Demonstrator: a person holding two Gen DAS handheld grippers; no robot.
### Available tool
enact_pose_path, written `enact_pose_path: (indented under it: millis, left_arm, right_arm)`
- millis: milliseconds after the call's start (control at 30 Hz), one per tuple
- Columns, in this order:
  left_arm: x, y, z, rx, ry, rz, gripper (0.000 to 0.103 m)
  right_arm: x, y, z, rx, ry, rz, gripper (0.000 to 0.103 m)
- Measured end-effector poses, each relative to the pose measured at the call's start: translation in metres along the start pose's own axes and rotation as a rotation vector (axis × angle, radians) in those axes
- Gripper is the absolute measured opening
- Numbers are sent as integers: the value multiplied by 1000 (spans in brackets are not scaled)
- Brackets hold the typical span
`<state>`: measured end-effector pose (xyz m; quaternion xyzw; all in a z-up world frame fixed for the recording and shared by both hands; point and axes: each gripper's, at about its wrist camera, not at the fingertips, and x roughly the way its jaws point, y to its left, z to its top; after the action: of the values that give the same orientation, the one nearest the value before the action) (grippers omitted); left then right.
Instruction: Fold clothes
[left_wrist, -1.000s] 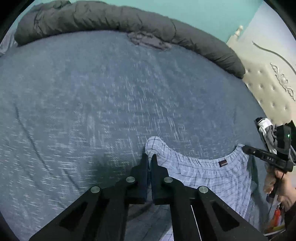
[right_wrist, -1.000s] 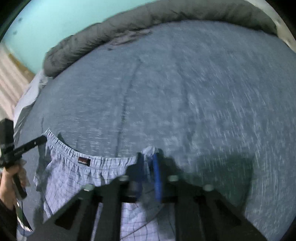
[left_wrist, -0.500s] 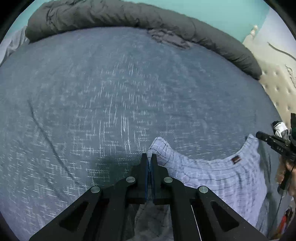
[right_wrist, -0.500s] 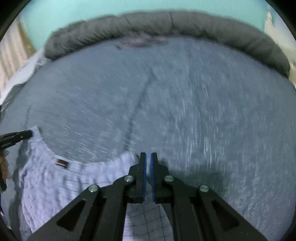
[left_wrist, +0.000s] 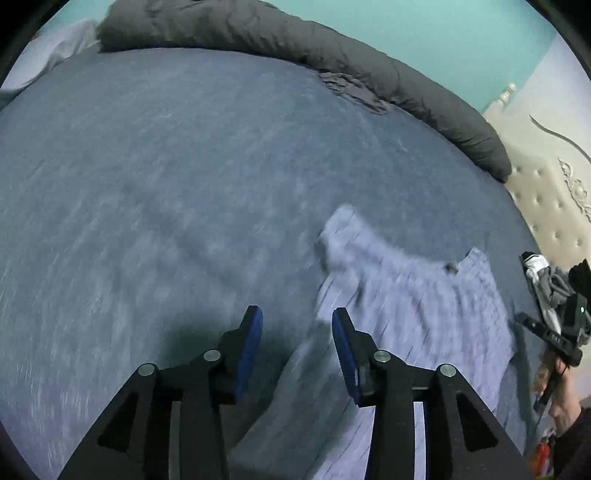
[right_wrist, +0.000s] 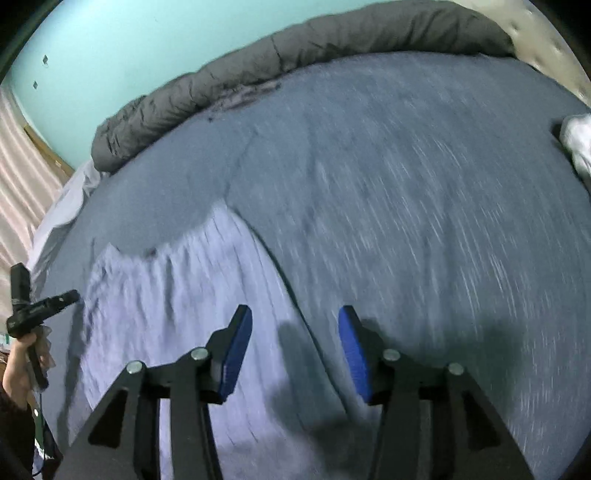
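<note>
Light blue checked shorts (left_wrist: 406, 306) lie spread on the blue-grey bedsheet (left_wrist: 166, 184), waistband toward the far side. My left gripper (left_wrist: 297, 321) hovers open just left of the shorts' near left edge, nothing between its blue pads. In the right wrist view the same shorts (right_wrist: 177, 302) lie to the left and below, blurred by motion. My right gripper (right_wrist: 295, 319) is open over the shorts' right edge, holding nothing. The right gripper (left_wrist: 550, 332) also shows at the far right of the left wrist view, and the left gripper (right_wrist: 40, 310) at the left edge of the right wrist view.
A rolled dark grey duvet (left_wrist: 295, 44) runs along the far edge of the bed. A cream tufted headboard (left_wrist: 554, 192) stands to the right. A white cloth (right_wrist: 576, 144) lies near the bed's right edge. A teal wall (right_wrist: 129, 48) is behind.
Both grippers, shut on the shorts' waistband corners before, have opened and let go. The shorts now lie flat on the bed, and both grippers have drawn back from the waistband.
</note>
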<state>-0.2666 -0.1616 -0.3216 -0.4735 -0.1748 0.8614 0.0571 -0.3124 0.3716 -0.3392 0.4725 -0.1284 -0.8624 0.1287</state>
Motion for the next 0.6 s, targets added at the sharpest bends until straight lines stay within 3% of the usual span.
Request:
enact_pose_path:
  millis: [233,267,333,400,433,600]
  left_arm:
    - [-19,32,-59,-123,-35,-22,42]
    - [-21,31,-62,-123,-41,-27,42]
    - [-23,32,-64,-123,-53,-35,42]
    - [-25,32,-65,-123,-64,-43,25]
    - [-26,32,-66,-120,-69,-44,2]
    - [-47,34,-77,-138,-106,-54,1]
  right_arm:
    - [-6,-15,-36,86,10,39,48]
    - [-8,-15,-39,93,5,44,46]
    - [-7,-15,-39,96,9,47,26]
    - [-4,-15,-37,108,9,62,13]
    - [-3,-15,-35,109,7,68,8]
    - [-5,-13,-36,101,-16,33,2]
